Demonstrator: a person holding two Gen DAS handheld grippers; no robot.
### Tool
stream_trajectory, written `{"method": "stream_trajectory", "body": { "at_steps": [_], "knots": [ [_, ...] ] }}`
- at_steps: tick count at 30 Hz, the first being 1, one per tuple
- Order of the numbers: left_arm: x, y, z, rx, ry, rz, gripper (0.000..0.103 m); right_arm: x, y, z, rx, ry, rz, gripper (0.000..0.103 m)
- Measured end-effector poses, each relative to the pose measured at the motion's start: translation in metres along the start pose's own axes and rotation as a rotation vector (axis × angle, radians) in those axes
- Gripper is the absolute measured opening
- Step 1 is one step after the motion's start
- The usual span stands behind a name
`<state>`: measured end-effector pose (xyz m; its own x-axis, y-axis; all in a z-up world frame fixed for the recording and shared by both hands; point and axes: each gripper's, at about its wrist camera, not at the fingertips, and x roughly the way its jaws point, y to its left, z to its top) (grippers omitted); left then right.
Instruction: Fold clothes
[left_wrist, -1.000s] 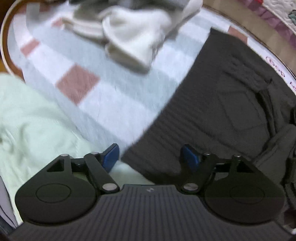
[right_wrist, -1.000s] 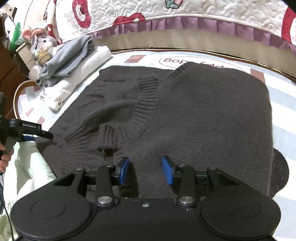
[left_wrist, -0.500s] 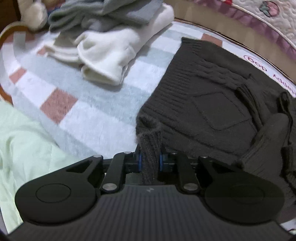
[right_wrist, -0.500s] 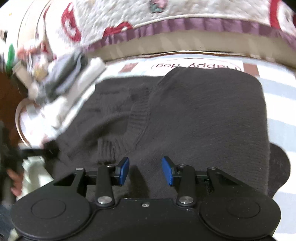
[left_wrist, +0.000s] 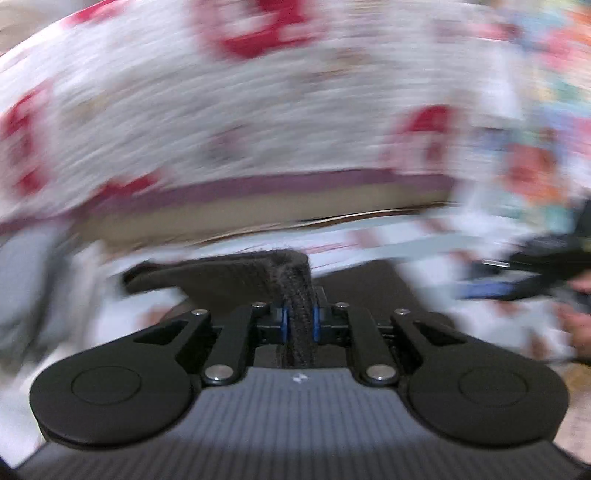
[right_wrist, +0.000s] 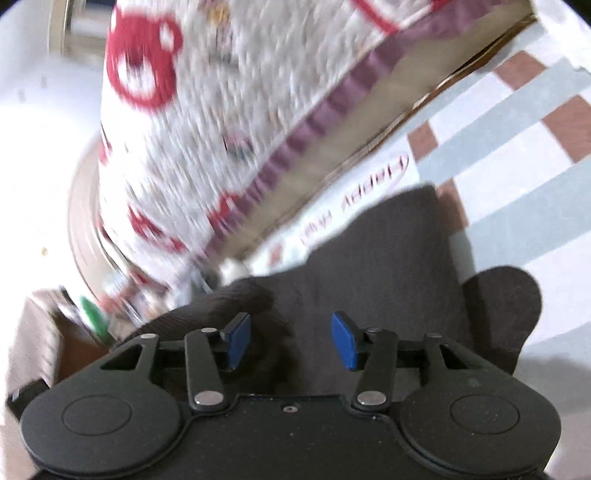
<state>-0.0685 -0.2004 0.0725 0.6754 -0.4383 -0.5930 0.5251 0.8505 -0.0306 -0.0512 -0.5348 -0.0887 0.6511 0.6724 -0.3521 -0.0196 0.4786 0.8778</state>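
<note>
A dark brown knit sweater (right_wrist: 388, 266) lies on a striped mat (right_wrist: 517, 192). My left gripper (left_wrist: 297, 319) is shut on a ribbed edge of the sweater (left_wrist: 291, 280) and holds it lifted off the mat; the view is heavily blurred. My right gripper (right_wrist: 291, 338) is open and empty, its blue pads just above the sweater's near part. The right gripper also shows blurred at the right edge of the left wrist view (left_wrist: 546, 273).
A white quilt with red shapes and a purple border (right_wrist: 221, 129) hangs along the mat's far side, and it shows in the left wrist view (left_wrist: 258, 110). A grey folded garment (left_wrist: 26, 273) is blurred at the left.
My left gripper closed on the sweater's edge, then lifted it and swung up toward the quilt. My right gripper stayed open and rolled its view to the left.
</note>
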Motion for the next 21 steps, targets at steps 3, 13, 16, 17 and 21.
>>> {"method": "stream_trajectory", "body": {
  "at_steps": [3, 13, 16, 17, 21],
  "knots": [
    [0.039, -0.067, -0.007, 0.037, 0.101, -0.246, 0.010, -0.029, -0.019, 0.004, 0.078, -0.076, 0.016, 0.058],
    [0.127, -0.097, -0.074, -0.064, 0.347, -0.298, 0.009, -0.018, -0.058, 0.006, 0.168, 0.002, -0.089, 0.059],
    [0.120, -0.084, -0.066, -0.097, 0.300, -0.276, 0.009, -0.007, -0.057, 0.004, 0.125, 0.058, -0.155, 0.059],
    [0.116, -0.080, -0.064, -0.108, 0.282, -0.274, 0.009, -0.004, -0.057, 0.003, 0.113, 0.073, -0.180, 0.059],
    [0.107, -0.064, -0.057, -0.158, 0.233, -0.279, 0.009, 0.011, -0.072, -0.001, 0.139, 0.139, -0.209, 0.059]
  ]
}}
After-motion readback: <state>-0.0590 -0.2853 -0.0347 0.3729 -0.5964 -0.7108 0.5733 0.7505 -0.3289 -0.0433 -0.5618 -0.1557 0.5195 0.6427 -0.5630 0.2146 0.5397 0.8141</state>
